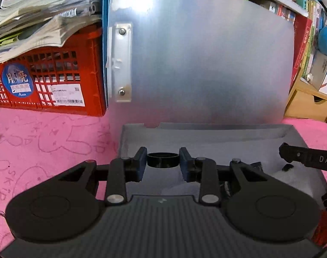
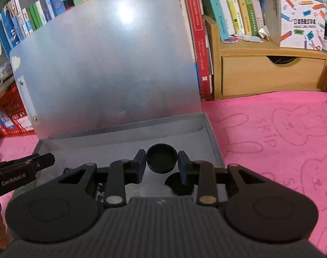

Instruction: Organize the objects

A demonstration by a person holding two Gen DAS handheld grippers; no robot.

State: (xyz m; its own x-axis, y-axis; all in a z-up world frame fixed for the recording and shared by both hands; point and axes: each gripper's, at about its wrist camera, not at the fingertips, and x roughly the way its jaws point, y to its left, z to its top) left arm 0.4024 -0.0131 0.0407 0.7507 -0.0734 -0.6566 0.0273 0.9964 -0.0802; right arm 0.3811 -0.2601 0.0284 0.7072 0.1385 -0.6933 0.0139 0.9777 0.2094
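Over the open grey box (image 2: 212,133) on the pink cloth (image 2: 270,129), my left gripper (image 1: 163,160) grasps a black ring (image 1: 162,160) and my right gripper (image 2: 162,161) grasps a black cap (image 2: 161,159).

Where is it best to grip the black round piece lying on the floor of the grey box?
Grip the black round piece across its rim, claw coming from above: it lies flat and low, and the grey box is open on top.
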